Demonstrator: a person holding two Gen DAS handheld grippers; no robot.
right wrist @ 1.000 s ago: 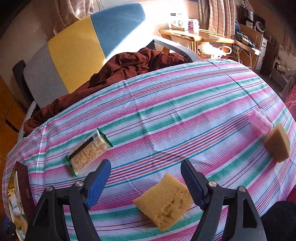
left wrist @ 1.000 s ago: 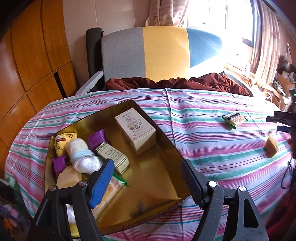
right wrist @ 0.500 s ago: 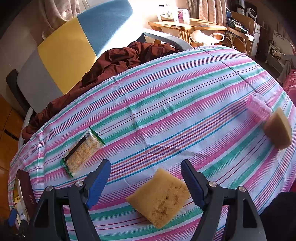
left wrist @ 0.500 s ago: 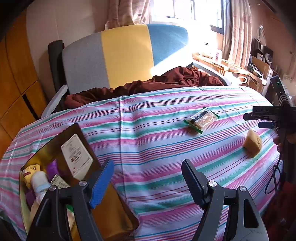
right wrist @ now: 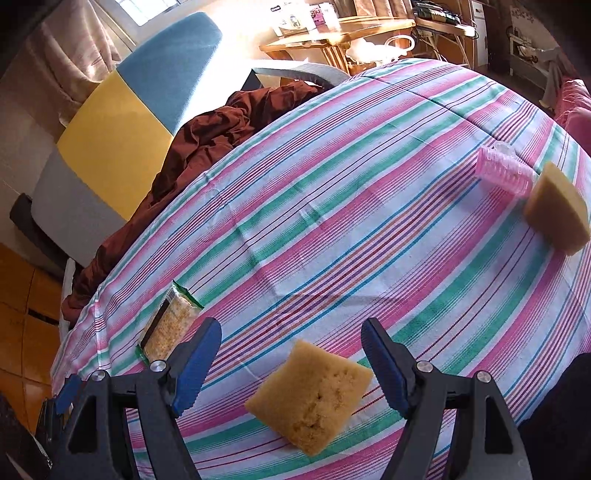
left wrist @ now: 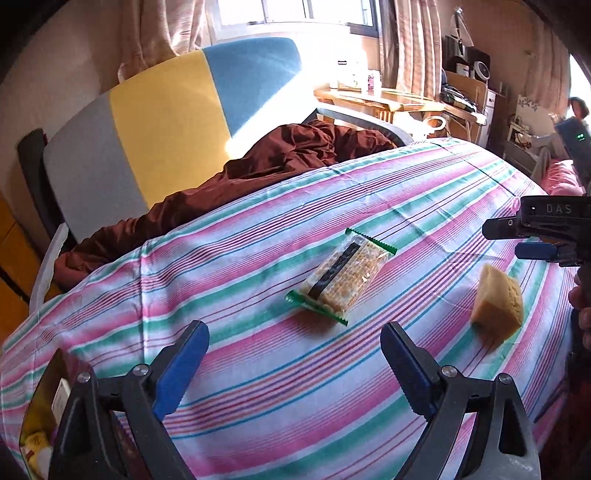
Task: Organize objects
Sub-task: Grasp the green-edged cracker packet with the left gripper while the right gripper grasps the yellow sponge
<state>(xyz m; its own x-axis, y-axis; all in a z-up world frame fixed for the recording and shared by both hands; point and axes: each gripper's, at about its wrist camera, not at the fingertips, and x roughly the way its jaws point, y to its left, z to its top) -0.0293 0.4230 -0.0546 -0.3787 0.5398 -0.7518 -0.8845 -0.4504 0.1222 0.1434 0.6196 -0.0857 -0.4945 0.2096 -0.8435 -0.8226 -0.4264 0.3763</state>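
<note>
A clear cracker packet [left wrist: 341, 278] with green ends lies on the striped cloth, just ahead of my open, empty left gripper [left wrist: 295, 363]; it also shows at the left of the right wrist view [right wrist: 168, 325]. A yellow sponge [right wrist: 310, 393] lies flat between the open jaws of my right gripper [right wrist: 291, 363], which hovers just over it. The same sponge [left wrist: 498, 302] shows at the right of the left wrist view, below the right gripper [left wrist: 532, 240]. A gold tray [left wrist: 38, 410] with packed items is at the lower left corner.
A second yellow sponge [right wrist: 557, 210] and a pink ribbed roller [right wrist: 504, 171] lie near the table's far right edge. A brown cloth [left wrist: 236, 173] drapes a striped chair [left wrist: 155, 129] behind the table. A wooden side table [right wrist: 340, 33] stands beyond.
My left gripper has swung right, away from the gold tray, and now faces the cracker packet. My right gripper has moved closer over the yellow sponge.
</note>
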